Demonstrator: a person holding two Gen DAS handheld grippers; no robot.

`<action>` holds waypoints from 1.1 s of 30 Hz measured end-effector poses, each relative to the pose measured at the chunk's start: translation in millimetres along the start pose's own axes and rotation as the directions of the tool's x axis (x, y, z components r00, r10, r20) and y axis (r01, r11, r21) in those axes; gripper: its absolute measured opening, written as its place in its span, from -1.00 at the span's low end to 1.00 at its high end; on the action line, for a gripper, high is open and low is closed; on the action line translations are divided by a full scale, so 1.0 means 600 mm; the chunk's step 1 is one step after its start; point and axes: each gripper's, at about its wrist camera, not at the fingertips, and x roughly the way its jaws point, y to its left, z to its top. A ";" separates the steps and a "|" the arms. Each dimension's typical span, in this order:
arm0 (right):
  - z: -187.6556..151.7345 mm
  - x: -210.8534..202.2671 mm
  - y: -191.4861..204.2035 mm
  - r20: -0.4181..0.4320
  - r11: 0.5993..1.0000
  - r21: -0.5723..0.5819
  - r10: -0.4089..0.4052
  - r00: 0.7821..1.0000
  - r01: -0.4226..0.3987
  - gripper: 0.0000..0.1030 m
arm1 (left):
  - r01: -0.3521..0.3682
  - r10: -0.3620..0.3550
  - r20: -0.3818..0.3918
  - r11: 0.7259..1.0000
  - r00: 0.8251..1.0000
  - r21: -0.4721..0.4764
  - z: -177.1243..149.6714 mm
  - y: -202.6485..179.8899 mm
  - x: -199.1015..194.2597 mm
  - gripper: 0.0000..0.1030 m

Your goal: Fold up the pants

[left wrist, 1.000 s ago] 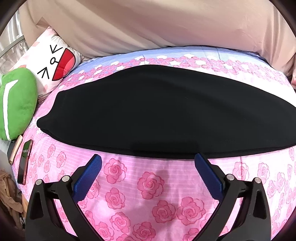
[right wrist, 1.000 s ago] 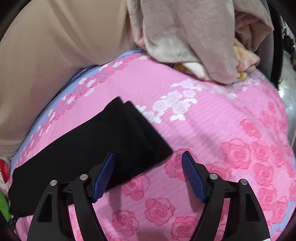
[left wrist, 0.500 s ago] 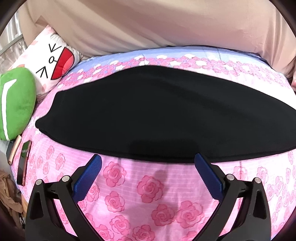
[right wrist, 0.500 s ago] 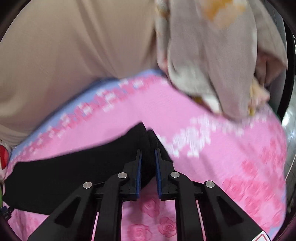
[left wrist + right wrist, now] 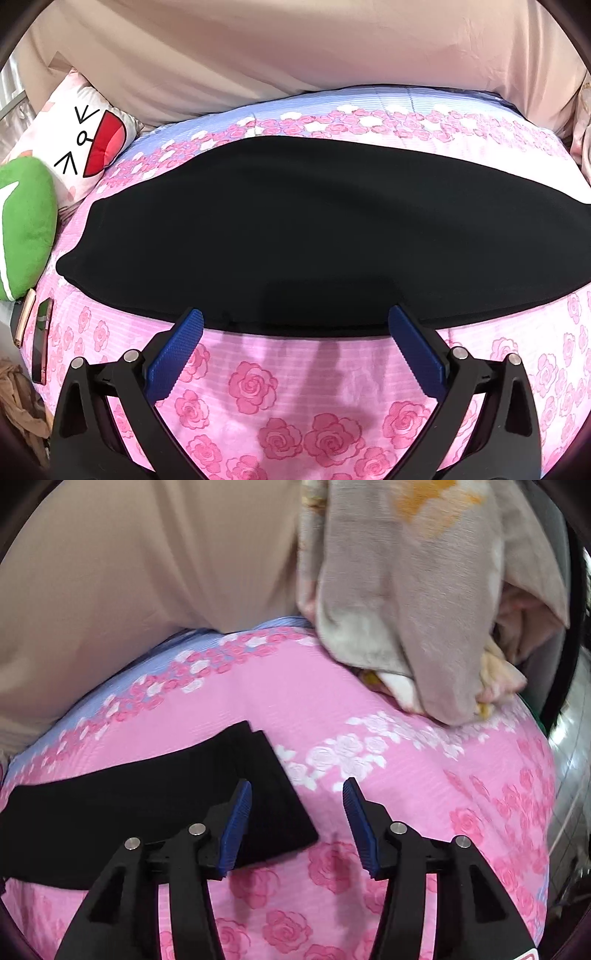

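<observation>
Black pants (image 5: 303, 229) lie flat across the pink rose-print bedspread (image 5: 295, 398), folded lengthwise into one long band running left to right; their leg-end corner shows in my right wrist view (image 5: 155, 805). My left gripper (image 5: 295, 321) is spread wide, nothing held, both blue pads (image 5: 173, 354) hovering at the pants' near edge with the tips just over the black cloth, bedspread showing between them. My right gripper (image 5: 297, 794) is mid-width and its jaws are opening; the leg-end corner lies below and between them, left pad over the black fabric, right pad over bare pink bedspread (image 5: 406, 775), no pinch on the cloth. A grey fleece blanket (image 5: 406, 609) is heaped at the far right of the bed, touching the bedspread. Beige sheet (image 5: 295, 55) behind the bed. At far left a white cartoon-face pillow (image 5: 70, 147) and a green plush cushion (image 5: 26, 221) sit at the bed edge, two phones (image 5: 40, 343) lying beside them. Right view slightly blurred.
</observation>
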 end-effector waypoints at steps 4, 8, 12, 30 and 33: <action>-0.011 0.057 0.030 -0.102 0.998 -0.059 0.032 0.994 -0.038 -0.53 | 0.003 -0.003 -0.005 1.000 1.000 0.003 0.000 -0.009 -0.001 0.91; -0.008 0.030 0.065 -0.024 0.987 -0.156 -0.036 0.999 0.032 -0.87 | -0.016 0.016 -0.007 1.000 1.000 0.019 0.002 -0.017 0.000 0.91; 0.020 0.021 0.032 0.010 0.990 -0.134 -0.044 0.999 0.045 -0.88 | -0.013 0.013 -0.009 1.000 1.000 0.015 0.008 -0.025 0.005 0.91; -0.066 0.032 -0.017 -0.121 0.987 0.152 0.061 0.991 -0.043 0.43 | 0.074 -0.080 -0.036 0.987 0.996 -0.143 -0.013 0.085 0.018 0.91; -0.060 0.037 -0.018 -0.086 0.949 0.267 0.198 0.976 -0.169 0.42 | 0.083 -0.089 -0.032 0.985 0.996 -0.154 -0.022 0.108 0.015 0.91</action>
